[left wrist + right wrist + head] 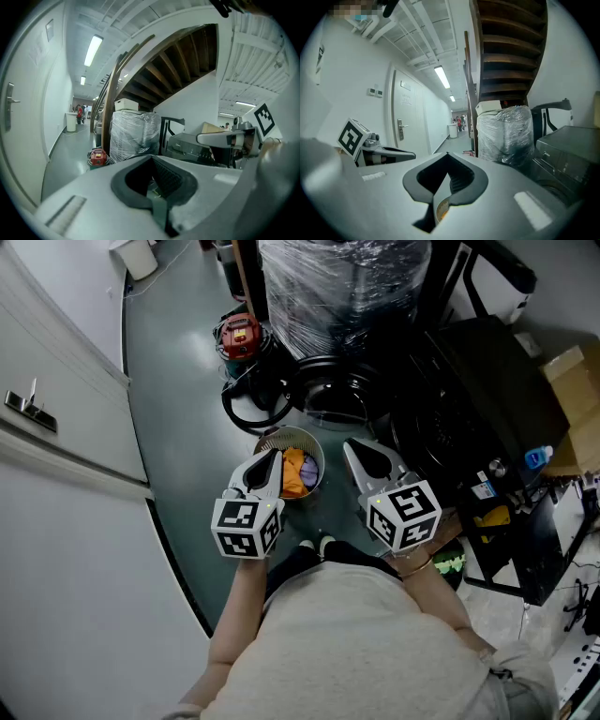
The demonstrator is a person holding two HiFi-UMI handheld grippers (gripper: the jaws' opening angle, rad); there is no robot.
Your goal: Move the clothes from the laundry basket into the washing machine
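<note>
Grey-green floor [178,427] runs along a corridor, with a white door [56,427] on the left of the head view and a plastic-wrapped stack [342,282] at the far end.

Laundry basket [319,451]: stands on the floor directly ahead of the person, between the two grippers as seen from above. It holds clothes [294,474], one orange piece and one purple piece visible. Nothing has been lifted out.

Left gripper [270,463]: jaws together, nothing between them, tips above the basket's left rim. Contact with the rim cannot be confirmed.

Right gripper [356,454]: jaws fully closed and empty, just beside the basket on its right. Both grippers point slightly downward.

Washing machine [469,399]: a dark appliance beyond and to the right of the basket, with a round dark ring [328,390] low at its front, probably the door or drum opening.

Red device [240,336] and a coiled black hose [253,413] lie beyond the basket.

Assessment: the task appears to be at its start, at the approach to the first garment. The next move calls for one gripper to open, go down into the basket and close on cloth.
</note>
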